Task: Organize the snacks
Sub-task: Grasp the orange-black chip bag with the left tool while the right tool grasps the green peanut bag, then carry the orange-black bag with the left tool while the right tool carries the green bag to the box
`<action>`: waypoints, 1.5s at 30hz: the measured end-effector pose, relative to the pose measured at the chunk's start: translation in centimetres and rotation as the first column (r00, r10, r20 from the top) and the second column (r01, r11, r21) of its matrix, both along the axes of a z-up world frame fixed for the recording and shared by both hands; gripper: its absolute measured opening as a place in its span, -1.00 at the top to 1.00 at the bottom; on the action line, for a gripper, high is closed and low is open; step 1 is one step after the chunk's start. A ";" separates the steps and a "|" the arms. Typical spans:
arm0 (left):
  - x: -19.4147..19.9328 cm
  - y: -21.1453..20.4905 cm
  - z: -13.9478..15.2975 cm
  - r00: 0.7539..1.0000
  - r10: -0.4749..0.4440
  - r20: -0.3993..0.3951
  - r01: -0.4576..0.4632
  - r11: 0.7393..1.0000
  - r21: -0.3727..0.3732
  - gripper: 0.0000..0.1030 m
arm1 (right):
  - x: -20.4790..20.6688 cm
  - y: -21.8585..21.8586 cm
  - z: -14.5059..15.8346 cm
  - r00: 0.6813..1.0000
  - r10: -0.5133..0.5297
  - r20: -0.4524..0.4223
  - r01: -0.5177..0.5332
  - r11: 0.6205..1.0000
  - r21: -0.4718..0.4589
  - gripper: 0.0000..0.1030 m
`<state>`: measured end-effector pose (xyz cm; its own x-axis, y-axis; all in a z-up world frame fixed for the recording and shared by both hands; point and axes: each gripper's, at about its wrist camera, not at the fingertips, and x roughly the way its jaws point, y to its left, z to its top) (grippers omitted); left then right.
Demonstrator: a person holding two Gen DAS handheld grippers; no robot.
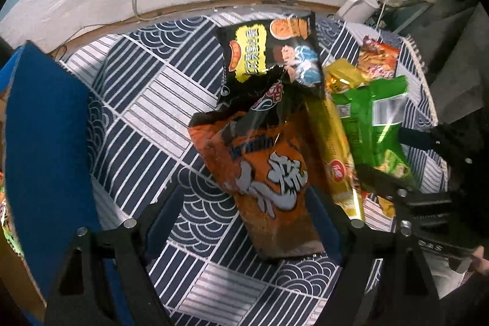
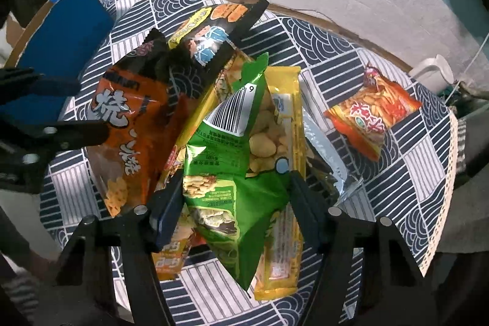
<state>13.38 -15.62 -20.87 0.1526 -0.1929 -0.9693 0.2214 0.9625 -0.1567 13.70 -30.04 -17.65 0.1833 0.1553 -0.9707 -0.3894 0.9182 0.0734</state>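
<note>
While both tongs hang over the patterned surface (image 2: pixel 397 173), plenty to see: left tongs (image 1: pixel 246 213) spread wide, orange bag (image 1: pixel 262 167) lying flat between the fingers, untouched. Right tongs (image 2: pixel 235 188) spread too, green bag (image 2: pixel 232 170) sitting between them atop a yellow packet (image 2: pixel 284 100); contact unclear. Beyond the fingertips, a black bag (image 2: pixel 214 29); off right, well apart, a red pouch (image 2: pixel 371 115). Far left, a blue box (image 1: pixel 45 127).

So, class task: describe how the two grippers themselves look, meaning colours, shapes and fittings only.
Both the left gripper and the right gripper are black, angular frames with triangular cut-outs and round silver fasteners. Their fingers carry flat dark-blue pads. No cables on them are visible. A bare bit of the person's hand shows.
</note>
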 end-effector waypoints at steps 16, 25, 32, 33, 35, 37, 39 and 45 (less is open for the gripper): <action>-0.5 -1.8 -1.8 0.997 -0.074 0.030 0.074 0.997 0.012 -0.04 | -0.1 -2.0 2.1 0.998 -0.058 0.038 0.057 0.998 0.030 -0.20; -1.6 -0.9 -0.7 0.993 -0.109 0.045 0.109 0.994 0.015 0.37 | -1.0 -1.4 3.7 0.996 -0.055 0.073 0.053 0.998 0.030 -0.20; -2.9 -0.5 1.1 0.984 -0.147 0.097 0.140 0.987 0.076 0.39 | -2.2 -0.6 5.3 0.993 -0.044 0.105 0.043 0.999 0.011 -0.20; -3.2 -0.3 1.5 0.983 -0.151 0.105 0.143 0.987 0.079 0.39 | -2.3 -0.5 5.4 0.993 -0.042 0.109 0.042 0.999 0.008 -0.20; -3.6 0.0 2.1 0.979 -0.159 0.126 0.147 0.984 0.097 0.39 | -2.6 -0.2 6.0 0.992 -0.032 0.118 0.033 0.999 -0.003 -0.20; -4.0 0.2 2.9 0.975 -0.167 0.146 0.152 0.982 0.108 0.39 | -2.7 0.1 6.4 0.992 -0.031 0.123 0.032 0.999 -0.008 -0.20; -4.4 0.4 3.5 0.972 -0.168 0.163 0.151 0.982 0.114 0.39 | -2.8 0.4 7.0 0.991 -0.029 0.133 0.030 1.000 -0.003 -0.20; -5.8 1.6 6.6 0.951 -0.196 0.241 0.164 0.975 0.148 0.39 | -3.2 1.3 8.9 0.986 -0.028 0.163 0.027 1.000 0.012 -0.20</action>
<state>7.59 -14.03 -14.29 0.3695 -0.1196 -0.9215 0.4093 0.9113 0.0459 10.46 -28.77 -8.72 0.3433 0.1572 -0.9260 -0.3713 0.9283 0.0199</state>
